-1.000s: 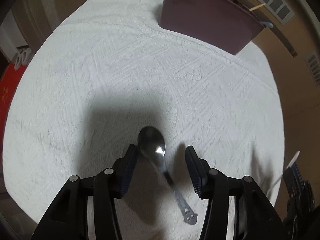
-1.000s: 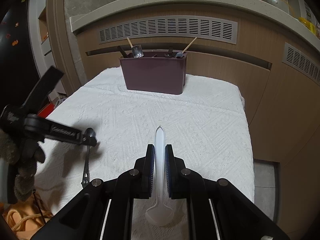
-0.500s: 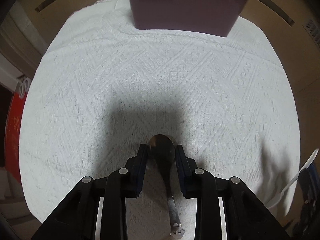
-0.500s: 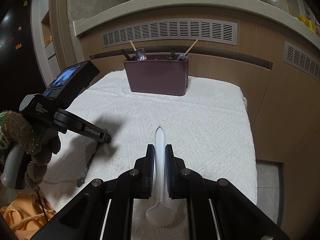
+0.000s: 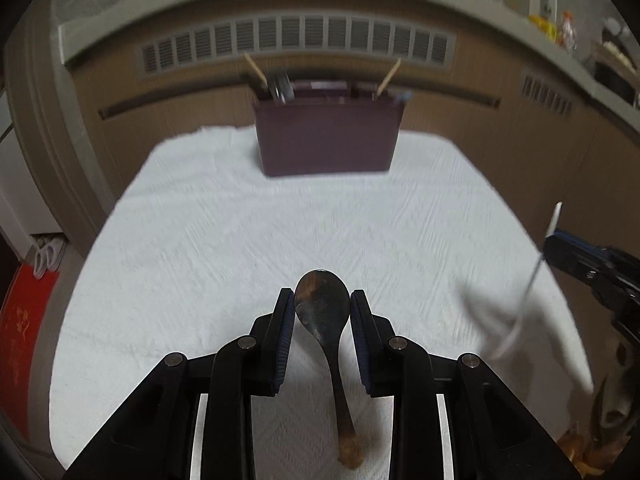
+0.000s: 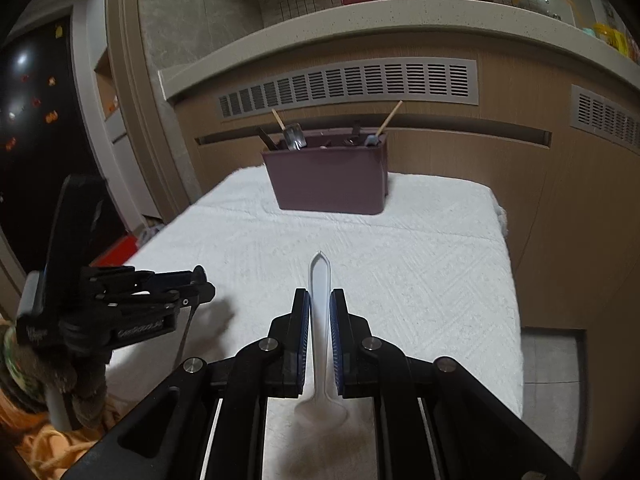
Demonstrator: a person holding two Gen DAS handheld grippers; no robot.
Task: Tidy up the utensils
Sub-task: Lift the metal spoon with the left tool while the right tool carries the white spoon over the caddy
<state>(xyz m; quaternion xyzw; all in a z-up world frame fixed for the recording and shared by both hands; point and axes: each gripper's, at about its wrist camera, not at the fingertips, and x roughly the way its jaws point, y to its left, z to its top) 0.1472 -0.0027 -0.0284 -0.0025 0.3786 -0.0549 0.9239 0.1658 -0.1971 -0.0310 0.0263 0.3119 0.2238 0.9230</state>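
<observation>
My left gripper (image 5: 322,300) is shut on the bowl of a metal spoon (image 5: 325,320), whose handle hangs down toward the camera above the white cloth (image 5: 240,240). In the right wrist view that same gripper (image 6: 200,286) hovers at the left with the spoon handle (image 6: 186,328) dangling under it. My right gripper (image 6: 319,304) is shut on the handle of a white plastic spoon (image 6: 319,280), its bowl near the camera. The white spoon (image 5: 554,216) also shows at the right edge of the left wrist view. A maroon utensil holder (image 6: 332,180) stands at the far end of the cloth.
The holder (image 5: 326,140) contains several utensils and wooden sticks. Behind it runs a wooden cabinet front with vent grilles (image 6: 348,84) under a counter. A person's gloved hand (image 6: 32,360) grips the left tool. A red object (image 5: 20,328) lies beyond the cloth's left edge.
My left gripper closed on the metal spoon's bowl, lifted it off the cloth and tilted up to face the holder. The right gripper kept holding the white spoon, nearly still.
</observation>
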